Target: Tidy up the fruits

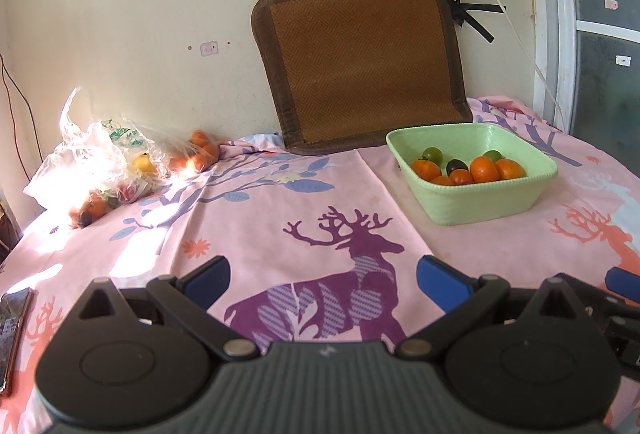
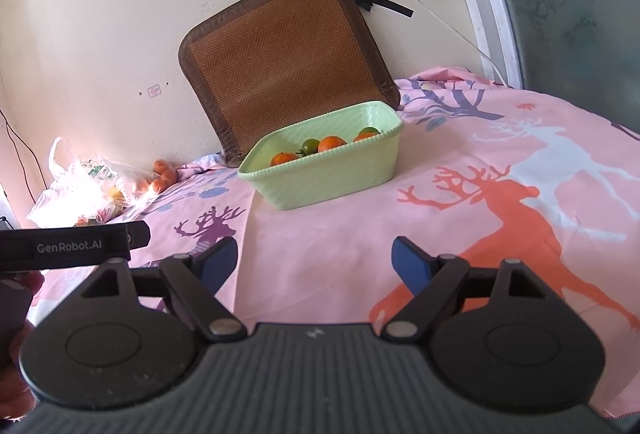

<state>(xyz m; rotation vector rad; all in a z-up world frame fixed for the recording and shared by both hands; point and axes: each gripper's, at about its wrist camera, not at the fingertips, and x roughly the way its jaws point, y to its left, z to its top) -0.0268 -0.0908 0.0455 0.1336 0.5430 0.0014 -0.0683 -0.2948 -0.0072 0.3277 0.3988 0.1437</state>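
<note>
A pale green basket (image 1: 480, 204) (image 2: 332, 180) stands on the pink deer-print cloth and holds several oranges (image 1: 484, 169), two green fruits and a dark plum (image 1: 457, 165). At the back left lies a clear plastic bag (image 1: 100, 154) (image 2: 80, 186) with more oranges (image 1: 202, 150) and a yellow fruit in and beside it. My left gripper (image 1: 323, 278) is open over the purple deer, well short of the basket and the bag. My right gripper (image 2: 314, 260) is open too, empty, in front of the basket.
A brown woven mat (image 1: 360, 62) leans on the wall behind the basket. A power strip with a white cable (image 1: 500, 6) hangs above it. A phone (image 1: 14, 334) lies at the cloth's left edge. The other gripper's black body (image 2: 72, 244) shows at left.
</note>
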